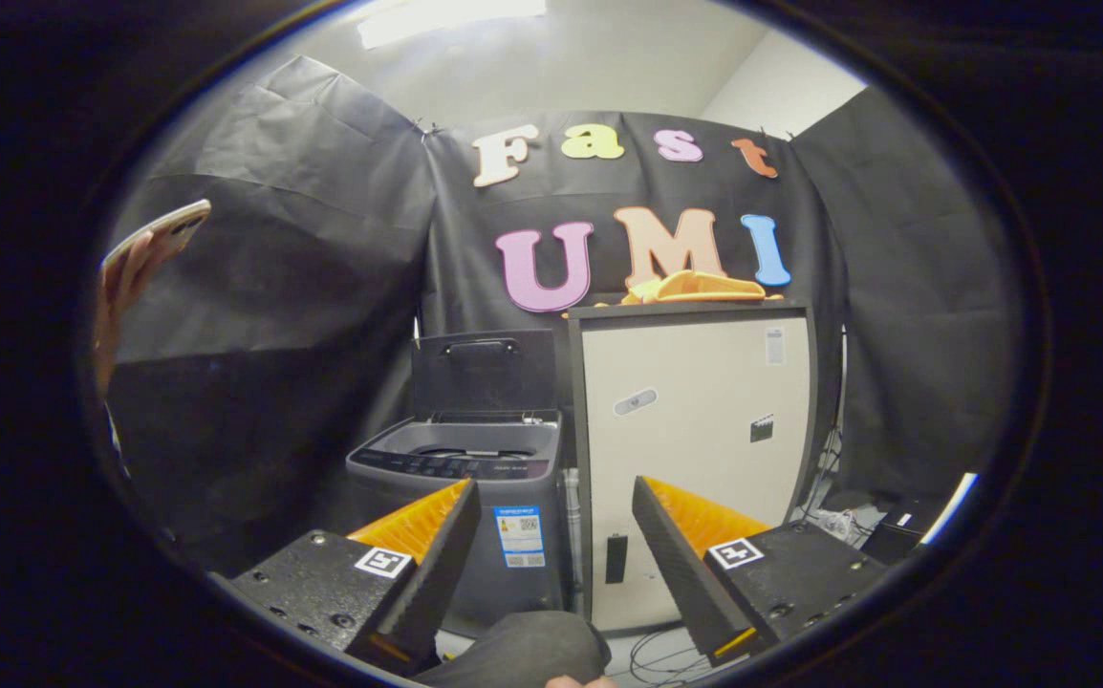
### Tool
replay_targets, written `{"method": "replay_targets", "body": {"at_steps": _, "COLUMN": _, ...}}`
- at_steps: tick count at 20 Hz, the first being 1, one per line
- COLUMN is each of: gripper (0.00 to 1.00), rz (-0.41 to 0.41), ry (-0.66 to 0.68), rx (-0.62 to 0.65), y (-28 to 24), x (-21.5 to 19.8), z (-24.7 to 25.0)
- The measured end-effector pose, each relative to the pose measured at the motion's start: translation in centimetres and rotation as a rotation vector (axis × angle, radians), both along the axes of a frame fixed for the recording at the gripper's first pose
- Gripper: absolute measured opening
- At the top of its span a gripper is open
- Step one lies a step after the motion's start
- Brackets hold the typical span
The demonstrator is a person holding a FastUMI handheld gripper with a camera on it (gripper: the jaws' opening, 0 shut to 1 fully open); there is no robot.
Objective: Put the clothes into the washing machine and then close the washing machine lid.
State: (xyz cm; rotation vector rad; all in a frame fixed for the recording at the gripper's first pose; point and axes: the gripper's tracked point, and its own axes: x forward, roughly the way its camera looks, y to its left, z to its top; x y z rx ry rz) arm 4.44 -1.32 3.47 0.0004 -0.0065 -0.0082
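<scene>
Black-draped booth. My gripper [551,535] hangs with fingers spread wide, nothing between them. Ahead, beyond the left finger: grey top-loading washing machine [475,478], its dark lid [485,371] propped upright. Beside it, a tall beige cabinet [695,430] with the crumpled orange clothes [700,287] on top, well beyond and above the fingers. Risks as I judge them: a shallow pinch drops the cloth short of the tub; cloth draped over the rim blocks the lid.
</scene>
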Motion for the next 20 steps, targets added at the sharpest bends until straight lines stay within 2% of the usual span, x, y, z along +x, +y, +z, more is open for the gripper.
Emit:
{"method": "replay_targets", "body": {"at_steps": 10, "gripper": 0.97, "rz": -0.029, "ry": -0.004, "rx": 0.016, "y": -2.5, "x": 4.3, "z": 2.4}}
{"method": "replay_targets", "body": {"at_steps": 20, "gripper": 0.97, "rz": -0.02, "ry": 0.008, "rx": 0.03, "y": -4.9, "x": 9.3, "z": 5.9}}
